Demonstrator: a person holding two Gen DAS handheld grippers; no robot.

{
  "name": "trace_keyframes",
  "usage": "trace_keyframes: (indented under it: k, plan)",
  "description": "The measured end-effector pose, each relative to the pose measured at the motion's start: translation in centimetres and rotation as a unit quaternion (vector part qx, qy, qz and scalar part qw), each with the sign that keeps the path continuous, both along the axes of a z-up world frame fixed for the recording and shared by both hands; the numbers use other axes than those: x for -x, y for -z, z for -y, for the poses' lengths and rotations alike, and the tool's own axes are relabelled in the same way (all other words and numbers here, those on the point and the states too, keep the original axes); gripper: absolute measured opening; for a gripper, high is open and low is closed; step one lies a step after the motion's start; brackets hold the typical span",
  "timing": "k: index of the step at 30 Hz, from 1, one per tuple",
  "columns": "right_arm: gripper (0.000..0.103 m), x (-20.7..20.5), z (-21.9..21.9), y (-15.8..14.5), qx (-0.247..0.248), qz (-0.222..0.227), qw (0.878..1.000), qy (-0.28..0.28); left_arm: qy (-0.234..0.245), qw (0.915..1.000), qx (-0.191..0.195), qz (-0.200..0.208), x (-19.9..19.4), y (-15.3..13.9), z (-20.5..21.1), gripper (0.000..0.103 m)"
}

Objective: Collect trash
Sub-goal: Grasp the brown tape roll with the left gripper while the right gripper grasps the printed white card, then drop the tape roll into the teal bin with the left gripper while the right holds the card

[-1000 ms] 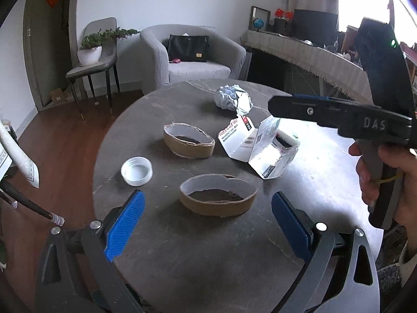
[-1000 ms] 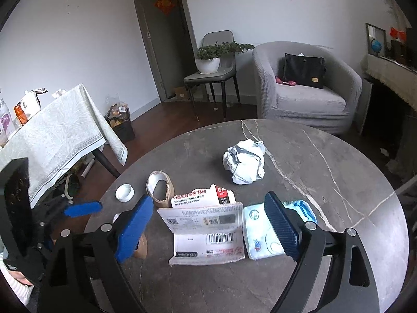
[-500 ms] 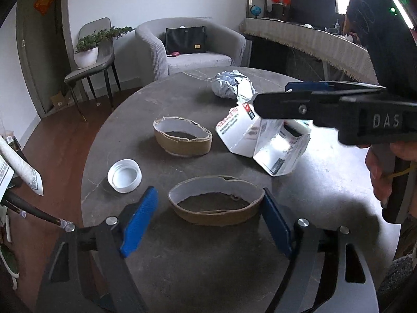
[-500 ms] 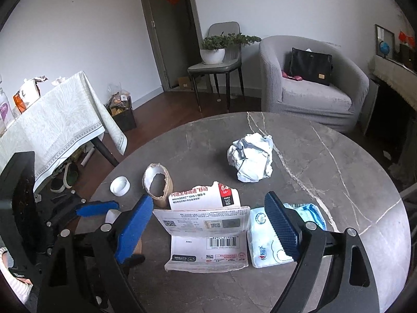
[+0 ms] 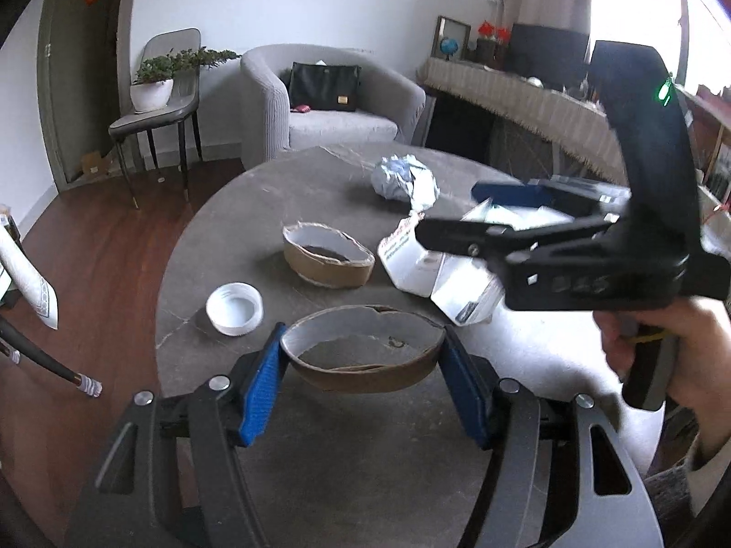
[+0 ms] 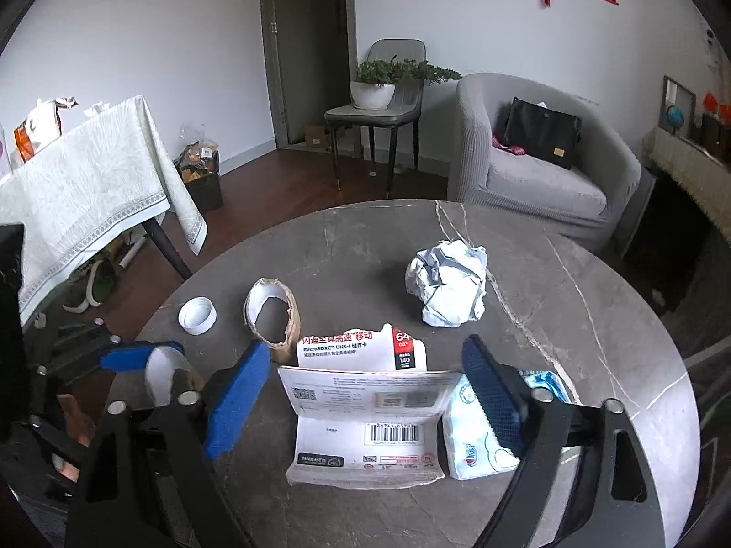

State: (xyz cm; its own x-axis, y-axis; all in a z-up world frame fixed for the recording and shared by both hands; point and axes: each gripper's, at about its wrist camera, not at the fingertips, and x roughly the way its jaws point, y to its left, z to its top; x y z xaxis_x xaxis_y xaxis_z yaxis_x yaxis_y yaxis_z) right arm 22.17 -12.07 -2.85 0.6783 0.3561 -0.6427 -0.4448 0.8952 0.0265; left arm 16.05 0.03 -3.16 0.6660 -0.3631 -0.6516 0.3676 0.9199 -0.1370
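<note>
On a round grey marble table [image 5: 347, 466] lies trash. My left gripper [image 5: 363, 381] has its blue pads touching both sides of a brown cardboard ring [image 5: 363, 356]. A second cardboard ring [image 5: 326, 258] lies behind it, a white bottle cap [image 5: 234, 302] to its left. My right gripper [image 6: 365, 392] is open over a torn white microSD package [image 6: 365, 415], with a tissue pack [image 6: 475, 438] by its right finger. A crumpled paper ball [image 6: 447, 287] sits farther back. The right gripper also shows in the left wrist view [image 5: 461, 212].
A grey armchair [image 6: 539, 173] with a black bag stands behind the table. A chair with a potted plant [image 6: 379, 86] is by the door. A table with a white cloth [image 6: 82, 173] is at left. Wooden floor surrounds the table.
My left gripper moved forward and closed its pads onto the near cardboard ring. My right gripper stayed open and shifted slightly over the white package.
</note>
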Motion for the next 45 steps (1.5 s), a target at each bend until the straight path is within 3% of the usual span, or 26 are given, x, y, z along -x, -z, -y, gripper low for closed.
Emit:
trace_keyframes:
  k: [7, 13, 19, 28, 32, 45]
  plan:
    - [0.076, -0.4, -1.1, 0.5, 0.022, -0.002, 1.0, 0.014, -0.02, 0.9994, 0.029, 0.007, 0.6, -1.2, -2.2, 0.068]
    - [0.076, 0.5, -0.8, -0.8, 0.004, 0.026, 0.999, 0.041, -0.039, 0.9983, 0.041, 0.015, 1.5, -2.0, -4.1, 0.068]
    - [0.076, 2.1, -0.8, -2.3, -0.03, 0.06, 0.996, 0.049, -0.06, 0.9972, 0.039, 0.022, 3.4, -2.4, -5.9, 0.068]
    - [0.076, 5.3, -3.9, -3.1, -0.067, 0.082, 0.994, 0.01, -0.095, 0.9954, 0.016, 0.008, 6.7, -1.7, -9.5, 0.068]
    - [0.076, 6.8, -6.1, -3.1, -0.069, 0.084, 0.994, -0.016, -0.107, 0.9941, -0.008, -0.015, 8.0, -0.5, -11.3, 0.068]
    - [0.076, 11.1, -13.5, -2.6, -0.069, 0.07, 0.992, -0.083, -0.116, 0.9852, -0.028, -0.123, 10.5, 4.6, -15.4, 0.068]
